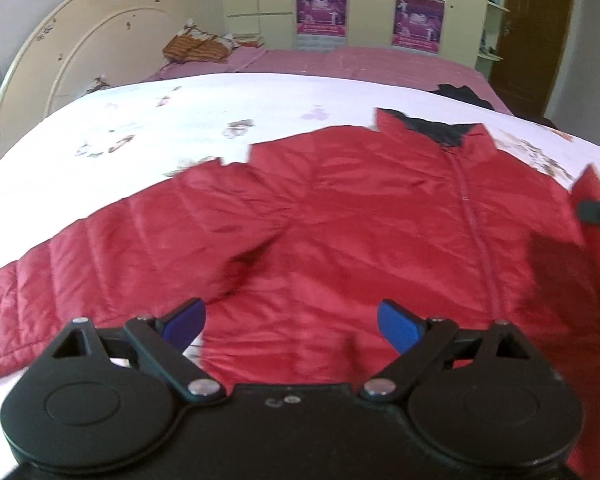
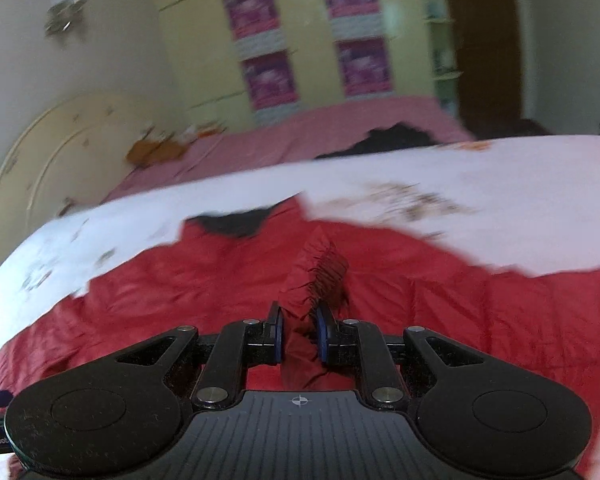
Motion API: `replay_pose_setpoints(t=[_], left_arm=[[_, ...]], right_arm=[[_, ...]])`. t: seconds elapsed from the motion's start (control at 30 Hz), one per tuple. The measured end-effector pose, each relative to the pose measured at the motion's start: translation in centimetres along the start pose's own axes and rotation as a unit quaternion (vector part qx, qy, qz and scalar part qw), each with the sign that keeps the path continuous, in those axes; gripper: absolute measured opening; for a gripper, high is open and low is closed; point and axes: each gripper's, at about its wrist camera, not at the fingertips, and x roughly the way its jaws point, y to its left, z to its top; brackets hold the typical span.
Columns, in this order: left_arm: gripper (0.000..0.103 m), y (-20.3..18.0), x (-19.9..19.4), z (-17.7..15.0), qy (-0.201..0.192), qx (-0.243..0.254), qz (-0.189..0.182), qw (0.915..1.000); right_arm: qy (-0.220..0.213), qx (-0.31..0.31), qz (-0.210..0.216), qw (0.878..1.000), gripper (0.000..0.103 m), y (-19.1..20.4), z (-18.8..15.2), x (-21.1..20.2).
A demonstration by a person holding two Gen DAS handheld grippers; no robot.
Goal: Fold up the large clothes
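red quilted jacket (image 1: pixel 340 216) lies spread front-up on the white floral sheet (image 1: pixel 180 120) of the bed, zipper closed, dark collar lining toward the far side. your left gripper (image 1: pixel 292 322) hovers just above the lower hem with its blue pads (image 1: pixel 396 324) spread wide — nothing between them. your right gripper (image 2: pixel 299 336) is clenched on a gathered elastic cuff (image 2: pixel 320 268) of the jacket's sleeve, the bunched fabric standing up between the pads — the view is blurred.
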Motion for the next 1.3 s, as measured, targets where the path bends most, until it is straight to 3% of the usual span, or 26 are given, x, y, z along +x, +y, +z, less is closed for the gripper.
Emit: replay_pose_setpoints(t=[0.23, 0.3, 0.33, 0.37, 0.4, 0.5, 0.73, 0.93, 1.03, 1.17, 1.3], left_arm=[[0.092, 2.8, 1.3, 0.4, 0.012, -0.022, -0.001, 0.9997], [0.092, 2.8, 1.5, 0.6, 0.013, -0.023, -0.014, 0.9995], [0.092, 2.6, 1.6, 0.6, 0.013, -0.022, -0.020, 0.9995], [0.093, 2.3, 1.6, 0.7, 0.012, -0.020, -0.030, 0.9993], [0.094, 2.0, 1.7, 0.8, 0.011, -0.019, -0.043, 0.9988], [0.097, 0.3, 2.0, 1.3, 0.014, -0.013, -0.084, 0.9963], [0.095, -5.1, 4.8, 2.5, 0.044, 0.011, -0.162, 0.9858], [0.063, -7.9, 7.6, 2.5, 0.047, 0.035, -0.175, 0.9829], [0.015, -8.1, 7.7, 2.5, 0.037, 0.033, -0.195, 0.9796], [0.009, -7.9, 6.8, 2.9, 0.021, 0.038, -0.201, 0.9787], [0.009, -5.3, 5.3, 4.8, -0.026, 0.011, -0.184, 0.9826]], right_arm=[[0.064, 0.005, 0.049, 0.997, 0.016, 4.3, -0.4, 6.1], [0.075, 0.003, 0.061, 0.995, 0.042, 4.6, -0.4, 6.8], [0.073, 0.006, 0.065, 0.995, 0.077, 4.6, -0.4, 6.6], [0.061, 0.007, 0.067, 0.996, 0.087, 4.5, -0.4, 6.2], [0.046, 0.004, 0.069, 0.997, 0.089, 4.4, -0.3, 5.5], [0.018, 0.003, 0.061, 0.998, 0.089, 3.3, 0.4, 3.5], [-0.019, 0.011, -0.008, 1.000, 0.089, -2.2, 0.3, -1.6], [-0.024, 0.030, -0.059, 0.997, 0.089, -6.2, -1.3, -4.1], [-0.028, 0.045, -0.074, 0.996, 0.089, -7.8, -1.8, -4.9], [-0.030, 0.052, -0.095, 0.994, 0.089, -9.3, -1.9, -5.0], [-0.033, 0.048, -0.111, 0.992, 0.089, -10.2, -1.3, -4.5]])
